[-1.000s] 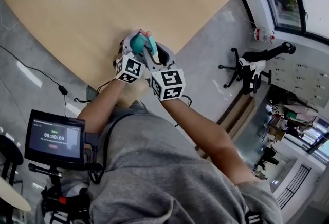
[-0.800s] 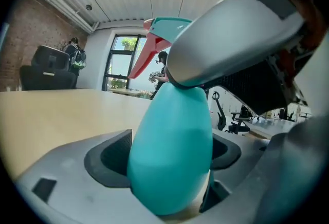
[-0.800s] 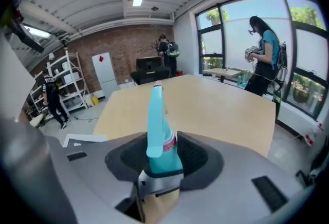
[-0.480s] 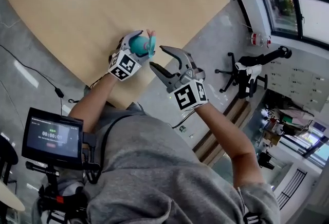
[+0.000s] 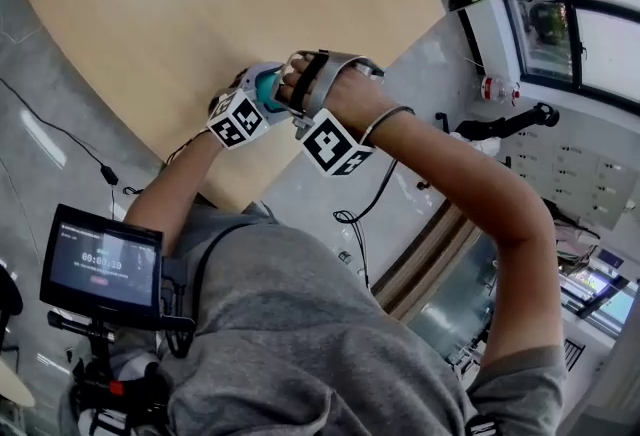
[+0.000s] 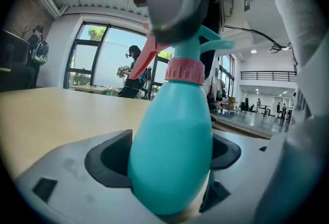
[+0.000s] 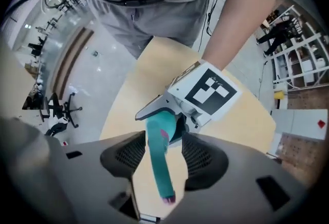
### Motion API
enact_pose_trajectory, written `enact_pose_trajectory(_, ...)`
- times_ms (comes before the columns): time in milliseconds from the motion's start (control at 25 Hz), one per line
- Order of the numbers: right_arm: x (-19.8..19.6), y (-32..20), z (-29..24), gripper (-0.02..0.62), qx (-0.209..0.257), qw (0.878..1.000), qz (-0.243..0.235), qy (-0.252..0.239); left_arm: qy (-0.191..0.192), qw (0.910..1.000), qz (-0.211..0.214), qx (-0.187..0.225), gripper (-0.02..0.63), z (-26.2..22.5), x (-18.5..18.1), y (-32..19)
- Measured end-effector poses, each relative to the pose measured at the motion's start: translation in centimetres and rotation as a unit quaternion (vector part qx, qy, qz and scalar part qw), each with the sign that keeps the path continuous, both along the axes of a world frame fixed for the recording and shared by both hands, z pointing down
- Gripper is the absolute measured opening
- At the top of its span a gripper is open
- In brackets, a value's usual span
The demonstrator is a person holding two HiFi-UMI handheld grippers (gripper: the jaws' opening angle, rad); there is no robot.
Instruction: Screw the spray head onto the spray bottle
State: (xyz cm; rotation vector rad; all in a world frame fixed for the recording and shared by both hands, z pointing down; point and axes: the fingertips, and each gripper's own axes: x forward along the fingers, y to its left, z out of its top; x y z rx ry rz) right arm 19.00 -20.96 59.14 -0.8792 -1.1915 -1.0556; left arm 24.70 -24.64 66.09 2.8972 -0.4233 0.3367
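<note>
The left gripper (image 6: 167,161) is clamped on the teal bottle (image 6: 175,115), with a pad pressing each side of its belly. It holds the bottle by the near edge of the table (image 5: 200,4). The right gripper (image 7: 163,161) has just been opening. Its jaws stand wide around the spray head (image 7: 160,182) atop the bottle, close to one pad and clear of the other.

The head view leaves the spray bottle (image 5: 265,86) mostly hidden.
</note>
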Motion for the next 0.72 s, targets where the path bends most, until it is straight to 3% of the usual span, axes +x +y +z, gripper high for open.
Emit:
enact_pose_trajectory(40,0.1,-0.1,0.7,0.219,-0.016,1.000,0.016,0.005,0.001,1.0000,0.000,0.000,0.390,0.0,0.1,0.0)
enact_pose_trajectory(80,0.3,0.0,1.1,0.153,-0.032,0.998,0.048,0.007,0.002,1.0000,0.000,0.000,0.390,-0.1,0.2,0.0)
enact_pose_trajectory(160,0.2,-0.3,1.2,0.141,-0.054,0.986,0.155,-0.007,0.004,1.0000,-0.001,0.002,0.390,-0.2,0.4,-0.1)
enact_pose_trajectory(280,-0.4,-1.0,0.9,0.141,-0.066,0.941,0.328,-0.043,0.003,0.9999,-0.005,0.009,0.390,-0.4,0.4,-0.1)
enact_pose_trajectory(360,-0.4,-1.2,0.9,0.143,-0.064,0.895,0.437,-0.064,0.001,0.9998,-0.010,0.015,0.390,-0.4,0.4,0.2)
enact_pose_trajectory(480,-0.1,-1.4,1.1,0.143,-0.070,0.801,0.586,-0.102,-0.005,0.9994,-0.023,0.026,0.390,-0.4,0.2,0.5)
enact_pose_trajectory(560,-0.3,-1.5,1.1,0.143,-0.077,0.744,0.652,-0.124,-0.011,0.9987,-0.039,0.033,0.390,-0.3,0.0,0.5)
enact_pose_trajectory(720,-0.9,-1.6,1.1,0.143,-0.073,0.670,0.723,-0.149,-0.020,0.9960,-0.079,0.035,0.390,-0.2,-0.6,0.4)
